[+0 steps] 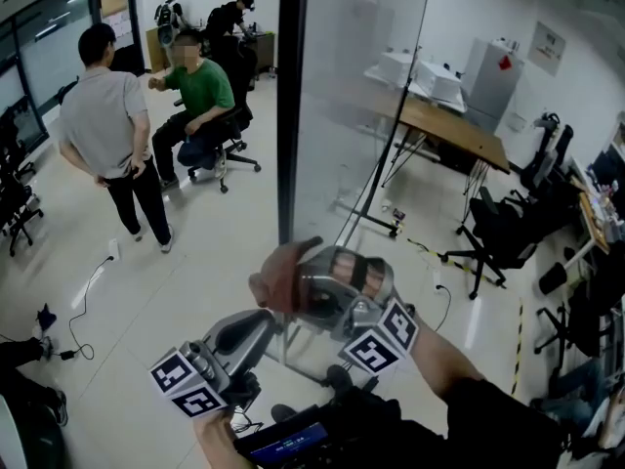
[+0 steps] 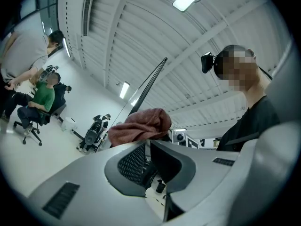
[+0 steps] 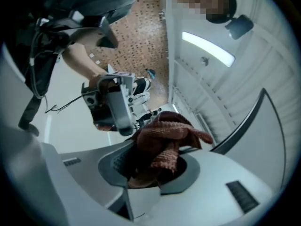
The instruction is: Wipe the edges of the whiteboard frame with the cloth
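The whiteboard's black frame edge [image 1: 290,115] stands upright in the middle of the head view, with the pale board panel [image 1: 356,86] to its right. My right gripper [image 1: 298,283] is low, close to the frame's lower part, and is shut on a bunched brown cloth [image 1: 276,277]. In the right gripper view the cloth [image 3: 164,142] fills the jaws of the right gripper [image 3: 157,166], and the dark frame edge [image 3: 263,117] curves past on the right. My left gripper [image 1: 266,320] sits just below and left, shut and holding nothing. Beyond its jaw tips [image 2: 147,145] the cloth [image 2: 141,124] shows.
Two people [image 1: 107,135] are at the left, one seated on an office chair [image 1: 229,140]. A wooden desk [image 1: 454,130] and black chairs [image 1: 498,228] stand to the right. Cables [image 1: 83,306] lie on the floor. The board's stand legs [image 1: 376,223] reach out behind it.
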{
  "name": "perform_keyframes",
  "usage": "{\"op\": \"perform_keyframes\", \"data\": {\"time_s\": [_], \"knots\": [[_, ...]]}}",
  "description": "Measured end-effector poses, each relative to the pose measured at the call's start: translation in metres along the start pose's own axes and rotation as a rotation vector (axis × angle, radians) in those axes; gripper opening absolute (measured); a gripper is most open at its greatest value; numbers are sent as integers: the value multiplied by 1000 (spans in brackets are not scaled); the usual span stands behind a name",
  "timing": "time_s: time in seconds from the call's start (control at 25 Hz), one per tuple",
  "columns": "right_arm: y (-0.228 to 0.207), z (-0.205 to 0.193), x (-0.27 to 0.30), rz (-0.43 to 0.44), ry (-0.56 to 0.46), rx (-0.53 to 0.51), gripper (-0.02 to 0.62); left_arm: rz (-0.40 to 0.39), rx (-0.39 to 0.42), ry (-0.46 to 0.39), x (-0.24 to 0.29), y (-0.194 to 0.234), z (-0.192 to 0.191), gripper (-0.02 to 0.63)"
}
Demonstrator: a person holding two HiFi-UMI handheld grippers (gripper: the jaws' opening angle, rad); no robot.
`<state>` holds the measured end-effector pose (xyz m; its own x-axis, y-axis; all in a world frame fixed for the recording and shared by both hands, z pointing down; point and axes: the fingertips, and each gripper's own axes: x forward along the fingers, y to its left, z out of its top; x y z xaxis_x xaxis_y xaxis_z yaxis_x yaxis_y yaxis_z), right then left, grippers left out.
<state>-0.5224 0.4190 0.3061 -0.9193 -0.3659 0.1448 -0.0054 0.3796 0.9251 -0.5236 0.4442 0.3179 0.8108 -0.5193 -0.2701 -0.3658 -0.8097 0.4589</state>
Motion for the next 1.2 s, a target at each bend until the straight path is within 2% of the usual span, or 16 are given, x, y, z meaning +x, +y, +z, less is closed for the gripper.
{"op": "perform_keyframes", "data": {"time_s": [0.12, 0.2, 0.24, 0.4, 0.56, 0.8, 1.0, 1.2], "knots": [[36, -12, 10, 161, 87, -190, 135, -3, 3, 0, -2, -1, -1, 21], [44, -15, 13, 187, 140, -301, 135, -1, 6, 0, -3, 0, -1, 21], [39, -16, 14, 173, 161, -321, 135, 0, 7, -1, -3, 1, 0, 21], [6, -29, 17, 80, 211, -303, 137, 5, 11, -3, -1, 7, 9, 21], [14, -24, 18, 97, 194, -337, 135, 3, 22, -9, -4, 3, 10, 21], [-19, -19, 6, 34, 148, -220, 137, -21, 47, -1, 4, -6, 17, 21], [-49, -13, -1, 8, 98, -143, 137, -82, 75, -11, 25, -25, 43, 22], [-60, -7, -3, 11, 82, -125, 137, -114, 117, -5, 38, -37, 59, 22]]}}
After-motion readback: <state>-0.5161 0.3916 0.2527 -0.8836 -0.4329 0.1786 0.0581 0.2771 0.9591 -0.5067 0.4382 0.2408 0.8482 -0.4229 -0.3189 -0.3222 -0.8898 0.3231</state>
